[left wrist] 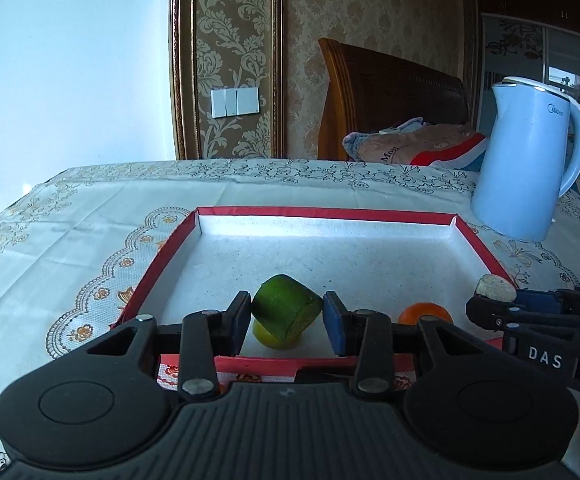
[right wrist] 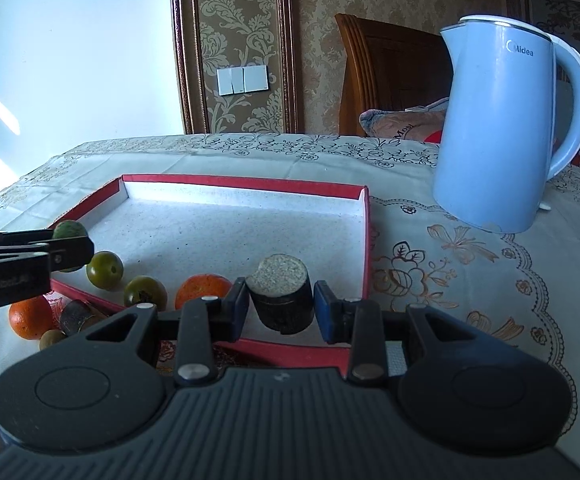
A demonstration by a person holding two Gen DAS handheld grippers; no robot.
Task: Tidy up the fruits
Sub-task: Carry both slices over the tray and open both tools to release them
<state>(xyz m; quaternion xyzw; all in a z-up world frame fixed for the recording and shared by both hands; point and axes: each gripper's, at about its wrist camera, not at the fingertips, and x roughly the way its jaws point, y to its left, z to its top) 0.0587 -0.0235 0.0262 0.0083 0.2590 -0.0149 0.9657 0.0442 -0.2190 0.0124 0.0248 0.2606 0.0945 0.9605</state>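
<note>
The left gripper (left wrist: 286, 317) had its jaws clenched on a green chunk (left wrist: 286, 311), a cut piece with a flat, paler face, held above the near end of the red tray (left wrist: 325, 213) over a yellow-green fruit (left wrist: 268, 338) lying on the tray's white floor. The right gripper (right wrist: 280, 307) had its jaws clamped on a dark stub (right wrist: 284, 300) with a pale, grainy cut top, held upright over the tray's near right corner. Inside the tray, near its front edge, lay an orange (right wrist: 204, 289) just left of the stub and two olive-green round fruits (right wrist: 104, 270), close together. Outside the tray, on the cloth-covered surface (right wrist: 429, 272) at its near left, sat another orange (right wrist: 30, 317), a dark cut piece (right wrist: 74, 316) and a small tan fruit (right wrist: 51, 338). A blue kettle (right wrist: 501, 128) stood on the surface to the right of the tray, well apart from the fruit.
</note>
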